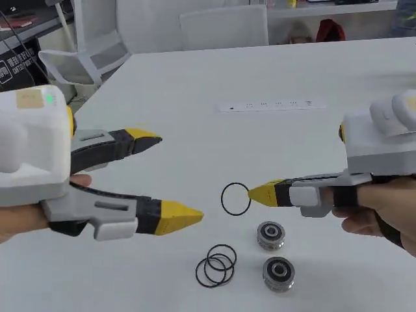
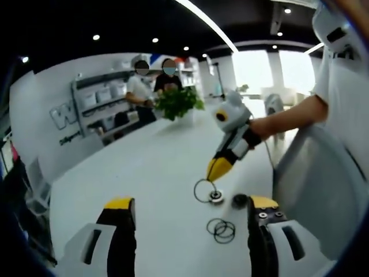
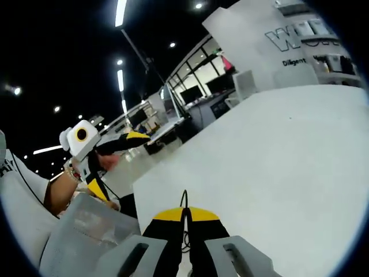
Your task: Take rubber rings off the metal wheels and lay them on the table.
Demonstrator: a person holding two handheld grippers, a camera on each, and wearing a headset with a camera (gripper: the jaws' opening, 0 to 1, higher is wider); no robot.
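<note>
lying closest to the person's edge of the white table [image 1: 195,84] is a heap of rubber rings [image 1: 216,265], thin black loops, approx three, overlapping each other. just right of the heap sits the near wheel [image 1: 279,272], flat on the table, and right behind it, apart from it, the far wheel [image 1: 270,234], both metal w/ dark hubs. can't tell if either carries a ring on its rim. above and left of the far wheel hangs a single ring [image 1: 235,199], pinched at its right edge by the right gripper [image 1: 250,194]; its yellow tips are pressed together on the loop, and the right gripper view shows the thin black line caught between the closed jaws. whether the ring's lower edge touches the table, can't tell. in the left gripper view it appears over the far wheel. off to the other side the left gripper [image 1: 175,175] is held above the table w/ jaws spread wide, nothing between them, tips aimed toward the rings and wheels but well apart from them. further back a white strip [image 1: 272,104] lies across the table's middle. beyond the far edge stand white chairs [image 1: 224,26] and a red bag [image 1: 330,29]. left gripper view also has a leafy plant [image 2: 177,103] at the table's far end w/ two people [image 2: 153,86] behind it.
</note>
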